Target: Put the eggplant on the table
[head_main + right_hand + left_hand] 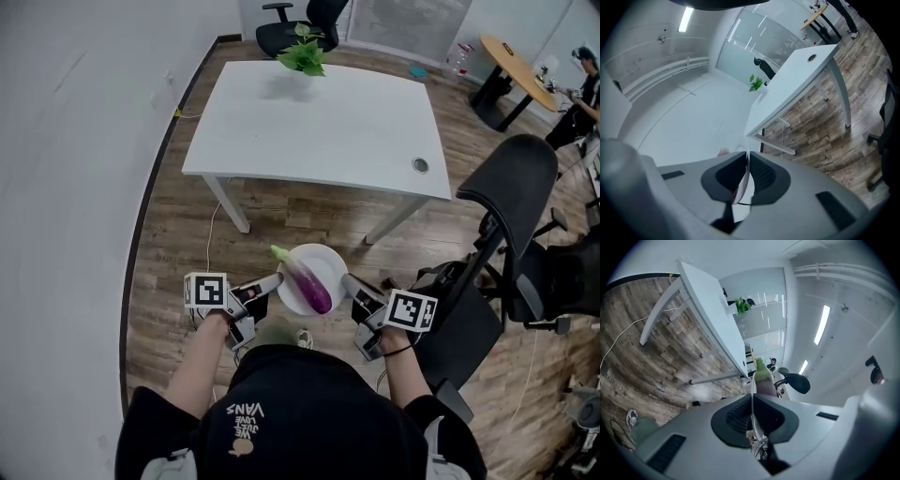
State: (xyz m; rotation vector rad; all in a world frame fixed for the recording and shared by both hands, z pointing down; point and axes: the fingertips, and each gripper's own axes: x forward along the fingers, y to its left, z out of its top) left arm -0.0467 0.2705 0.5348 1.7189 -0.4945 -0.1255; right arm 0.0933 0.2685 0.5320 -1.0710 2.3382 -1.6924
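A purple eggplant (310,284) with a green stem lies on a white plate (330,261) held in the air in front of the person, short of the white table (319,127). My left gripper (278,278) is shut on the plate's left rim, my right gripper (346,278) is shut on its right rim. In the left gripper view the plate's thin rim (752,404) runs between the closed dark pads, with the eggplant's green end (761,367) rising behind it. The right gripper view shows the plate's rim (745,180) pinched between its pads.
The table carries a small green plant (304,53) at its far edge and a round cable hole (420,165) near the right corner. A black office chair (506,244) stands close on the right. A white cable (212,239) lies on the wooden floor.
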